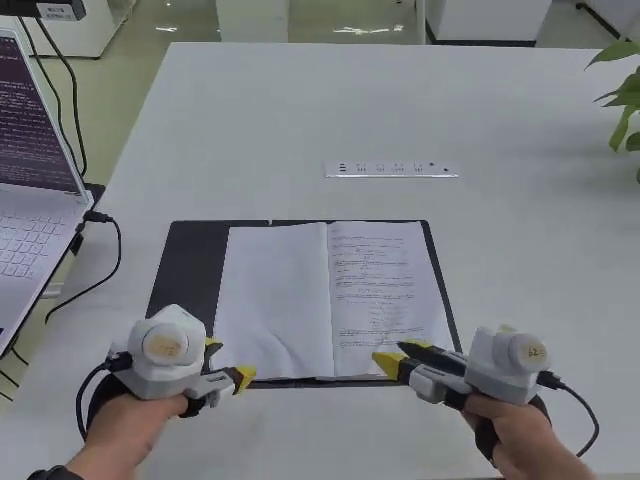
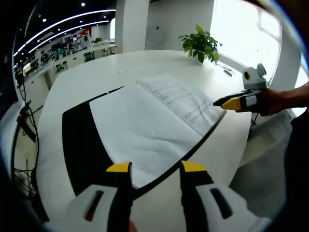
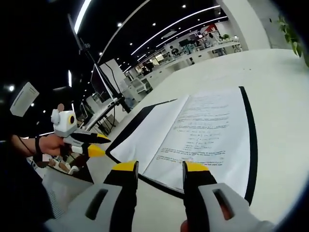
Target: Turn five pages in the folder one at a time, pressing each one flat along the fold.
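A black folder lies open on the white table. Its left page is blank and its right page is printed. My left gripper is open just off the folder's near left corner, with nothing between its fingers. In the left gripper view the gripper faces the blank page across the near edge. My right gripper is open at the near edge of the printed page. In the right gripper view the gripper points at the printed page, with the left gripper off to the left.
An open laptop stands at the table's left edge, with a black cable trailing toward the folder. A socket panel is set into the table beyond the folder. A potted plant stands at the far right.
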